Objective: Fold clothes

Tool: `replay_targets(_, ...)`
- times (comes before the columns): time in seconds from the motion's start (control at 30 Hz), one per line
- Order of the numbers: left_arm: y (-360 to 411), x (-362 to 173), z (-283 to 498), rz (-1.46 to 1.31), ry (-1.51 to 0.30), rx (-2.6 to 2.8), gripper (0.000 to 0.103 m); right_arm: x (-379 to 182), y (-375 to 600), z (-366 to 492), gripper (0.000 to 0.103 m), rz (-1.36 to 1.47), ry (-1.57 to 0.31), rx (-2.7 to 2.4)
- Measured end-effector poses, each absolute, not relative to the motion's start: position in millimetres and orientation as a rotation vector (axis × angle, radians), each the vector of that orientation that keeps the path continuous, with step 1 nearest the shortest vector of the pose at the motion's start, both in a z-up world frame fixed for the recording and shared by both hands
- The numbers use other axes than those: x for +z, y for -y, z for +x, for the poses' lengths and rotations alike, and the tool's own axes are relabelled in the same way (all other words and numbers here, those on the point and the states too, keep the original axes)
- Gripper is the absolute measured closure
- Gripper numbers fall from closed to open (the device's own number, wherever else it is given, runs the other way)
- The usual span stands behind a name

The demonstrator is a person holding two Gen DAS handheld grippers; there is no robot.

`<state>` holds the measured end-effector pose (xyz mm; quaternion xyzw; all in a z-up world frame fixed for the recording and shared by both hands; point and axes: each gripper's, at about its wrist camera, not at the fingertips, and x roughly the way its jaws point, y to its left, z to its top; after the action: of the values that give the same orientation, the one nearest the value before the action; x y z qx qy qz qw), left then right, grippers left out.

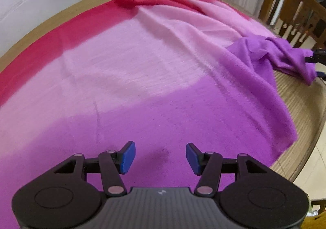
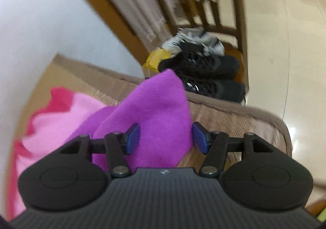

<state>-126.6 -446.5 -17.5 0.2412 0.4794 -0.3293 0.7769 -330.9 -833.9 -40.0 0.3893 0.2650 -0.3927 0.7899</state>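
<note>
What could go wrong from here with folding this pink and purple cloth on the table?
1. The bunched purple corner sits between the open pads of the right hand-held gripper near the table edge; it could slide off toward the black shoes on the chair beyond.
2. The cloth shows creases across its pink middle; folding now may lock them in.
3. The left hand-held gripper hovers open over flat fabric, so pinching there may grab a mid-panel bunch, not an edge.

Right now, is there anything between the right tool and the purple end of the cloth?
Nothing visible. The right tool stands open, with the cloth's bunched purple end already between its fingers, which do not press it. The shoes lie beyond the table edge.
</note>
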Motion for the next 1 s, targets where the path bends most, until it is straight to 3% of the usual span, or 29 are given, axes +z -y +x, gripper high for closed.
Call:
replay_targets(0.03,448.1,-18.1,-124.3,0.515,-1.044,-0.701,0.046,-38.2,836.5,-323.4,0.066,0.829,-0.558,-0.820)
replay_targets(0.07,449.3,-18.8,-121.3,0.503,-1.047,-0.691,0.046,-34.0,835.6,-322.0,0.097,0.833,-0.542,-0.797)
replay_targets(0.2,439.3,-17.7,-112.4,0.453,-1.041,-0.669,0.046,-0.4,830.6,-322.9,0.095,0.817,-0.441,-0.720)
replay_targets(0.33,416.5,-14.5,-105.3,0.406,-1.036,-0.642,0.046,83.6,807.3,-316.4,0.096,0.715,-0.282,-0.542)
replay_targets(0.47,386.6,-6.4,-96.5,0.357,-1.027,-0.621,0.045,176.0,730.2,-296.5,0.096,0.492,-0.201,-0.238)
replay_targets(0.57,357.1,-2.5,-89.5,0.328,-1.013,-0.584,0.045,209.6,642.3,-274.4,0.095,0.283,-0.238,0.047)
replay_targets(0.7,311.5,-5.8,-77.5,0.273,-1.019,-0.518,0.045,173.3,530.2,-237.4,0.095,0.115,-0.450,0.313)
replay_targets(0.87,267.9,-16.3,-64.1,0.248,-1.059,-0.475,0.045,44.1,436.4,-204.3,0.091,0.137,-0.948,0.397)
replay_targets(1.0,258.1,-18.0,-62.3,0.267,-1.052,-0.502,0.045,19.6,430.2,-218.0,0.090,0.134,-0.974,0.266)
